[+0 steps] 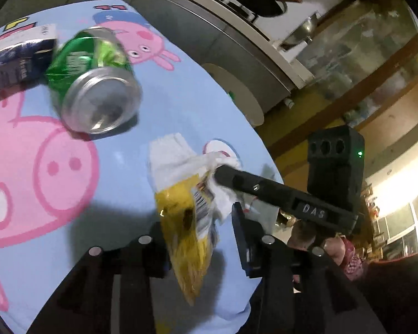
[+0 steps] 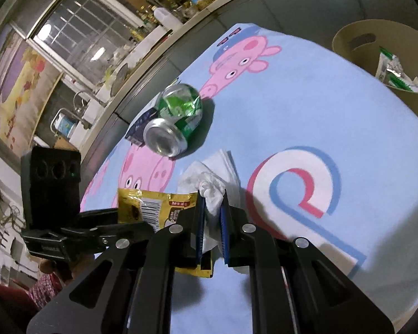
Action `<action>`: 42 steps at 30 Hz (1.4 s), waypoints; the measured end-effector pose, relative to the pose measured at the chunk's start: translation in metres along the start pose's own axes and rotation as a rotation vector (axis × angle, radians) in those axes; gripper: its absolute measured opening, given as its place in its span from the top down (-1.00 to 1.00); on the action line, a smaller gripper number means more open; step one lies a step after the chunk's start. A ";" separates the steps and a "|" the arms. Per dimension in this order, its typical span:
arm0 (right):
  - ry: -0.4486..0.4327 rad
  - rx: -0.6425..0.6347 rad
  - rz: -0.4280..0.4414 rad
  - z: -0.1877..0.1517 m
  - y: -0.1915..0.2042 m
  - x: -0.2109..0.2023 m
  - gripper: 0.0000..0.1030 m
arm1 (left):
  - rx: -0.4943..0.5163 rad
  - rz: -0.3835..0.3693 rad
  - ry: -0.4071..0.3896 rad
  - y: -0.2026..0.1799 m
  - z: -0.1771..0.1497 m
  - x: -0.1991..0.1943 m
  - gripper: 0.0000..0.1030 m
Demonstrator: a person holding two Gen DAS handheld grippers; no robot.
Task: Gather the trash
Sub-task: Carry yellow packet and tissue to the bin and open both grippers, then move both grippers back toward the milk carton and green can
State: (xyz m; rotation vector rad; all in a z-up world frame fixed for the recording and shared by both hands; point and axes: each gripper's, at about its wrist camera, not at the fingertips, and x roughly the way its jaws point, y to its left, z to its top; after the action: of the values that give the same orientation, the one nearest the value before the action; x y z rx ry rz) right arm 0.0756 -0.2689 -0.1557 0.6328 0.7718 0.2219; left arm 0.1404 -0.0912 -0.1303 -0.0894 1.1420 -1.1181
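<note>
A yellow snack wrapper (image 1: 181,222) (image 2: 142,206) lies between the fingers of my left gripper (image 1: 197,222). It touches the left finger, and a strip of cloth shows between it and the right finger, so the jaws stand open around it. My right gripper (image 2: 212,201) is shut on a crumpled white tissue (image 2: 200,179) (image 1: 175,164) just right of the wrapper. Its finger also shows in the left wrist view. A crushed green can (image 1: 94,83) (image 2: 178,119) lies on its side farther back, against a dark blue box (image 1: 14,58) (image 2: 139,123).
Everything rests on a light blue tablecloth (image 2: 306,105) printed with pink cartoon pigs. A tan bin (image 2: 356,41) holding wrappers stands beyond the table's far right corner. Grey cabinets and a kitchen counter run behind. A person's hand in a checkered sleeve (image 2: 47,284) holds the left gripper.
</note>
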 end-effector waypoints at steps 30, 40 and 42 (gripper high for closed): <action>-0.413 0.134 -0.297 0.153 -0.179 -0.122 0.76 | 0.267 0.248 -0.004 -0.112 0.210 0.188 0.82; -0.387 0.221 -0.313 0.147 -0.201 -0.102 0.16 | 0.260 0.355 -0.059 -0.112 0.208 0.186 -0.42; -0.422 0.213 -0.320 0.143 -0.190 -0.112 0.15 | 0.262 0.372 -0.093 -0.117 0.204 0.172 -0.45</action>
State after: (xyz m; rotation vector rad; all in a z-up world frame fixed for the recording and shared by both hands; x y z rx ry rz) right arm 0.0907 -0.5299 -0.1288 0.7165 0.4802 -0.2845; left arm 0.2126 -0.3693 -0.0837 0.2637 0.8767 -0.9099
